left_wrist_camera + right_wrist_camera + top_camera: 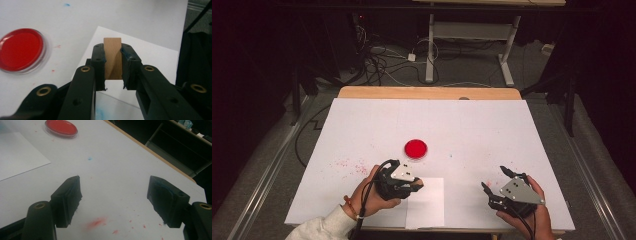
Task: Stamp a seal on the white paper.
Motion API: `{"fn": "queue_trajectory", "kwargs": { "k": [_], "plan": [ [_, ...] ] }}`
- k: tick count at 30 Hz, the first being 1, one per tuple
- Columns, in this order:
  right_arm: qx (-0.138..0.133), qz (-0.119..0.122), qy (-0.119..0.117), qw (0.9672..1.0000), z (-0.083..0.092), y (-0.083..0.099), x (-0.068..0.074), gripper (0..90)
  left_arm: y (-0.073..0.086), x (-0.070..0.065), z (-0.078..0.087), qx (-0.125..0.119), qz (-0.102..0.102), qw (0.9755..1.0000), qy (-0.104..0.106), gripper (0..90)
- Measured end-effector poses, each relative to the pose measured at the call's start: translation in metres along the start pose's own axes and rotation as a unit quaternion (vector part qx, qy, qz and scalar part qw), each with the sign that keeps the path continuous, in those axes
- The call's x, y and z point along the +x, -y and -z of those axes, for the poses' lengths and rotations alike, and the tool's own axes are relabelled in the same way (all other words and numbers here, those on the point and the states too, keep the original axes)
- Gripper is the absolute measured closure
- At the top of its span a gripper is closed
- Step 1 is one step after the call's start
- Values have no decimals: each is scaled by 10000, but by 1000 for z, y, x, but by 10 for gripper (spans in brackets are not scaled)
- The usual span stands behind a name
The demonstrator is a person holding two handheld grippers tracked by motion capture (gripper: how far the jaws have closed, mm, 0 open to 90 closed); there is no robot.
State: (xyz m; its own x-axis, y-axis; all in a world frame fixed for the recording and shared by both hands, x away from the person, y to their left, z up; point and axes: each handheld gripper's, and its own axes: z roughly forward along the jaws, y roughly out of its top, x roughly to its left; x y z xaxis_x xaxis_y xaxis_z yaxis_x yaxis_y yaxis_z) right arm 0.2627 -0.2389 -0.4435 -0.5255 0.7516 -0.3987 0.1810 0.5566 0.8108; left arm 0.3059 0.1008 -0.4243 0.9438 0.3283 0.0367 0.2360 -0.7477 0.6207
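In the high view, the left gripper [412, 184] sits low on the table [492, 125], at about seven o'clock from the table's middle, held in the person's left hand [367, 192] with a pale sleeve [319, 227] behind it. Its jaws pinch a small wooden block [417, 183], whose far end pokes out past the jaw tips. In the left gripper view the wooden block [113, 58] stands upright between the two black pads, both pressed flat on its sides, and the left gripper [113, 67] hangs over a white sheet of paper [155, 55].

That sheet of paper [429, 205] lies at the near edge of the table, at six o'clock, and the block is above its upper left corner. A round dish of red paint [416, 148] rests just beyond the left gripper, at roughly twelve o'clock from it; in the left gripper view the dish of red paint [21, 50] appears at ten o'clock. Small red specks [349, 165] dot the table at nine o'clock from the dish.

The right gripper [497, 185] rests at about four o'clock, well apart from the block, held in the right hand [532, 212]. Its jaws are spread wide with nothing between them; in the right gripper view the right gripper [115, 200] hangs over a red smear [97, 222] on the white surface, with a blue speck [90, 158] farther off.
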Motion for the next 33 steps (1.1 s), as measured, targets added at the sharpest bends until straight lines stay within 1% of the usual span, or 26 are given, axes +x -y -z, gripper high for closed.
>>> {"fn": "queue_trajectory", "kwargs": {
  "k": [3, 8, 9, 12, 13, 17, 21, 24, 27, 30, 33],
  "plan": [
    [-6, 7, -14, 10000, 1, 0, 0, 276, -1, -4, -7, 115, -71, 9999, 85, 738],
    [8, -13, -8, 10000, 3, 2, 0, 276, -1, -10, -19, 268, -163, 9994, 159, 738],
    [-2, -4, 0, 10000, 3, 2, 0, 276, -1, -11, -22, 321, -177, 9991, 207, 738],
    [-8, 26, 3, 10000, 4, 3, -1, 276, 0, -14, -31, 420, -219, 9986, 255, 738],
    [-7, 26, 7, 10000, 4, 3, -1, 276, 0, -14, -32, 460, -268, 9983, 255, 738],
    [-2, -2, 16, 10000, 5, 4, -1, 276, 0, -16, -39, 523, -275, 9979, 279, 738],
    [21, 5, 14, 10000, 5, 4, -1, 275, 2, -17, -47, 643, -308, 9969, 323, 738],
    [27, 16, 16, 10000, 4, 4, -1, 275, 2, -17, -47, 640, -303, 9970, 321, 738],
    [38, 28, -2, 10000, 4, 4, -1, 275, 3, -16, -48, 639, -193, 9971, 367, 738],
    [40, 31, 9, 10000, 4, 4, 0, 275, 1, -16, -48, 708, -212, 9966, 359, 739],
    [35, 23, 9, 10000, 4, 4, -1, 275, 1, -14, -49, 697, -135, 9966, 419, 739]
  ]
}}
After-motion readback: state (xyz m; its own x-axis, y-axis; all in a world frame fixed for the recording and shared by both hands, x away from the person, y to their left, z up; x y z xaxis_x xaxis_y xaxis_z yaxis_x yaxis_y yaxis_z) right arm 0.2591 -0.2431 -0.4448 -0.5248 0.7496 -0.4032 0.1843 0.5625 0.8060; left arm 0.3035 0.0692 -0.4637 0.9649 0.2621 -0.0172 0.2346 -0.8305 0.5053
